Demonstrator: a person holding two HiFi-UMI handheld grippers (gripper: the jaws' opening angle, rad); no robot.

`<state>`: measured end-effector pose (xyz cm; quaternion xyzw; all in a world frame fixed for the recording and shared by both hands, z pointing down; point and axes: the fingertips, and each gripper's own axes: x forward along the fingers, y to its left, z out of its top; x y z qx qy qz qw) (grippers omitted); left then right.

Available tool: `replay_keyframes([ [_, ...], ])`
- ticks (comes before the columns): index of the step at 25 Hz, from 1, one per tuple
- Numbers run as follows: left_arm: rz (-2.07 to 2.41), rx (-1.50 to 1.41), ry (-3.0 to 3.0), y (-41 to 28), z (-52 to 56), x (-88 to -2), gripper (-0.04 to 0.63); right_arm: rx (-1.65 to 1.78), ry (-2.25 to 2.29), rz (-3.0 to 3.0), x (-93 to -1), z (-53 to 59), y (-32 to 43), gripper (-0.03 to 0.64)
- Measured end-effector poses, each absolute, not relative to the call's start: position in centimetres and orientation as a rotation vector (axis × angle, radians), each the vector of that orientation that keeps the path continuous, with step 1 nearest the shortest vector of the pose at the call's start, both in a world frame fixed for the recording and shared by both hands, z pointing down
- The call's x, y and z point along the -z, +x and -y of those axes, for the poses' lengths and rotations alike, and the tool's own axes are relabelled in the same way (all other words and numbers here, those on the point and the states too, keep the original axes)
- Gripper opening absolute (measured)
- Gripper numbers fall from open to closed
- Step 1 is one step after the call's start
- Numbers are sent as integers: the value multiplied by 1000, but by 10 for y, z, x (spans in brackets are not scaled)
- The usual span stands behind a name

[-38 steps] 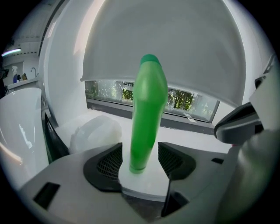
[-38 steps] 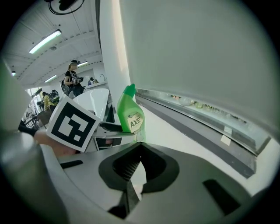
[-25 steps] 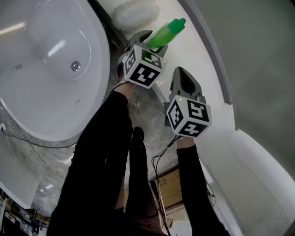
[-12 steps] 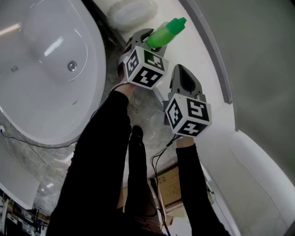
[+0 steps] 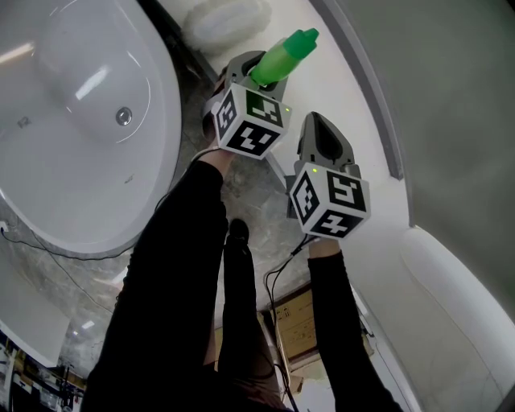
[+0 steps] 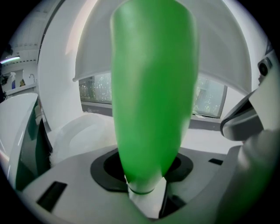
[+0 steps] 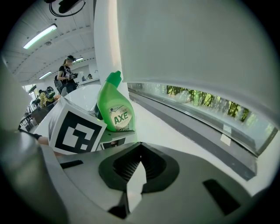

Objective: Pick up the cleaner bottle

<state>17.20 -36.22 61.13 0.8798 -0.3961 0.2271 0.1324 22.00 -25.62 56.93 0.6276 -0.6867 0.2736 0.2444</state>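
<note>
The green cleaner bottle [image 5: 279, 58] stands tilted on the white ledge [image 5: 338, 88] beside the bathtub. My left gripper [image 5: 251, 71] reaches around its lower body, and its jaws have just been closing with the bottle between them. In the left gripper view the bottle [image 6: 153, 87] fills the middle and is seated deep between the jaws. The right gripper view shows the bottle [image 7: 114, 108] with its white label, behind the left gripper's marker cube [image 7: 76, 129]. My right gripper [image 5: 319, 127] hovers just right of it, shut with nothing in it.
A white oval bathtub [image 5: 80, 121] lies to the left. A white fluffy bundle [image 5: 229, 20] sits on the ledge beyond the bottle. A window [image 7: 197, 103] runs along the ledge's far side. People [image 7: 65, 72] stand in the far background.
The left gripper's jaws have come in on the bottle, and the bottle now stands a little more upright. The right gripper has not moved.
</note>
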Motion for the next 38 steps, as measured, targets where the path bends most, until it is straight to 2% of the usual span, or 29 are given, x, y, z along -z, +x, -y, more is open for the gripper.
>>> replay_keyframes([
  [9, 1164, -591, 2594, 166, 346, -572, 196, -727, 1729, 1872, -554, 250, 224, 2],
  [17, 1251, -560, 2548, 127, 331, -527, 195, -662, 1692, 1948, -519, 249, 204, 2],
  [28, 1427, -564, 2451, 45, 299, -487, 195, -591, 1591, 2058, -486, 234, 155, 2],
  [38, 1596, -590, 2304, -59, 261, -473, 193, -521, 1406, 2195, -467, 238, 70, 2],
])
